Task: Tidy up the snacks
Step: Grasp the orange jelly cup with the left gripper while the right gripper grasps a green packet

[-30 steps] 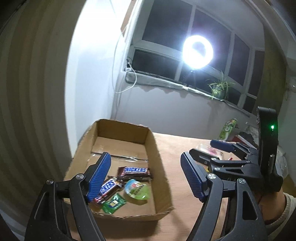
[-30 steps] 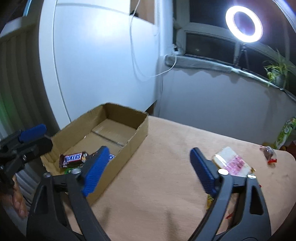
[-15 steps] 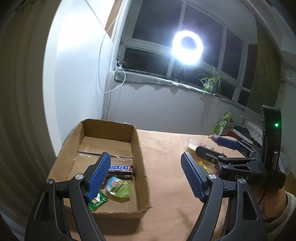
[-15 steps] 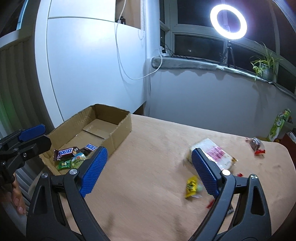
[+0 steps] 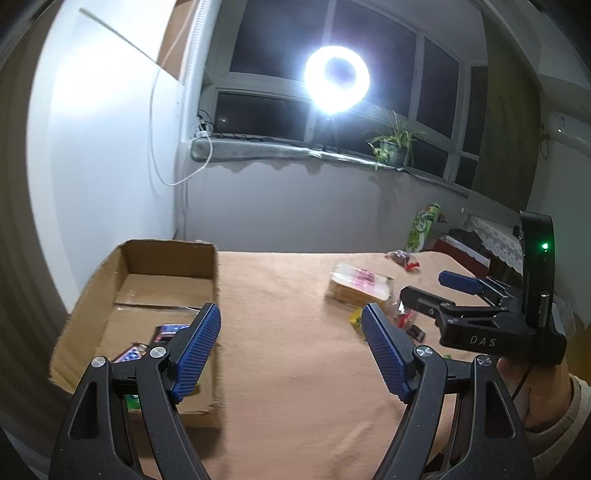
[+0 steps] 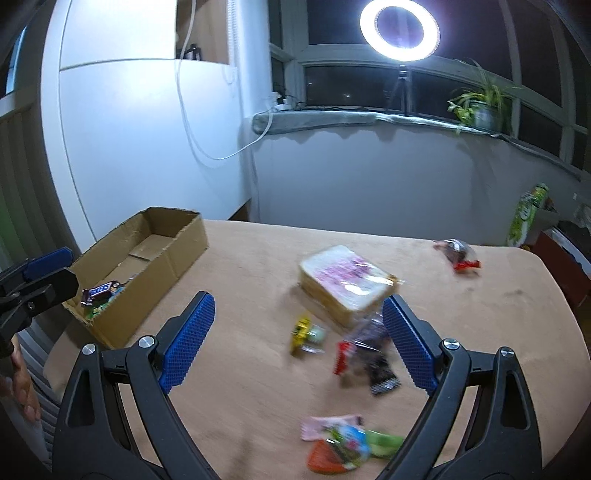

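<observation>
A cardboard box (image 5: 170, 266) (image 6: 162, 254) stands at the table's left and holds Snickers bars (image 6: 101, 290) and a green sweet. Loose snacks lie on the tan table: a wrapped bread pack (image 6: 345, 284) (image 5: 360, 284), a yellow candy (image 6: 304, 330), a red and black packet (image 6: 365, 358), a pink and green pile (image 6: 340, 441), and a red-tied bag (image 6: 456, 253). My left gripper (image 5: 291, 347) is open and empty, just right of the box. My right gripper (image 6: 297, 339) is open and empty above the loose snacks; it also shows in the left wrist view (image 5: 439, 291).
A ring light (image 6: 400, 27) on a tripod and a potted plant (image 6: 476, 107) stand at the window sill behind the table. A green carton (image 6: 526, 212) stands beyond the table's far right edge. A white wall and cable lie left.
Both grippers have swung right, away from the box. The box has slid left in both views, and the loose snacks have come into view under the right gripper.
</observation>
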### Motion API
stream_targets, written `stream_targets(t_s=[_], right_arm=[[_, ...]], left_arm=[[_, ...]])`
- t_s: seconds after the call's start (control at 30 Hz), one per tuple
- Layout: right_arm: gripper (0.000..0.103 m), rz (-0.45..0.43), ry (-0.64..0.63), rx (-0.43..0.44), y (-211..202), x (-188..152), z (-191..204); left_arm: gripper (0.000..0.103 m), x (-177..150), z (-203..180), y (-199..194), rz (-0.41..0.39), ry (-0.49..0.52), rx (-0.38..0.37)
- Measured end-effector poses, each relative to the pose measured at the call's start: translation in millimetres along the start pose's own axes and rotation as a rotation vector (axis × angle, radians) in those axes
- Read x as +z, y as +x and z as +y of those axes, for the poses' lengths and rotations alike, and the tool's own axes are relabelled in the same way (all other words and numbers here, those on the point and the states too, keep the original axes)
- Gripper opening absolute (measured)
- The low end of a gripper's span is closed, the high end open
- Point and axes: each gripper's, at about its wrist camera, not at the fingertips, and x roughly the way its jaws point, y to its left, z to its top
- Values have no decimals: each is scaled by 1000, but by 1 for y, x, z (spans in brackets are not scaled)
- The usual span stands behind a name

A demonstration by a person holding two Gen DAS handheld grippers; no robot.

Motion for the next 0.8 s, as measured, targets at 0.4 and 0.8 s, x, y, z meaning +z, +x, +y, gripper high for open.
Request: stream_targets(t_s=[0.4, 0.8], right_arm=[[94, 24, 91, -59, -26, -50, -83], [94, 52, 110, -10, -27, -92, -121]], left_arm=[[79, -19, -43, 34, 96, 36, -31], [79, -50, -117, 77, 235, 139, -107]])
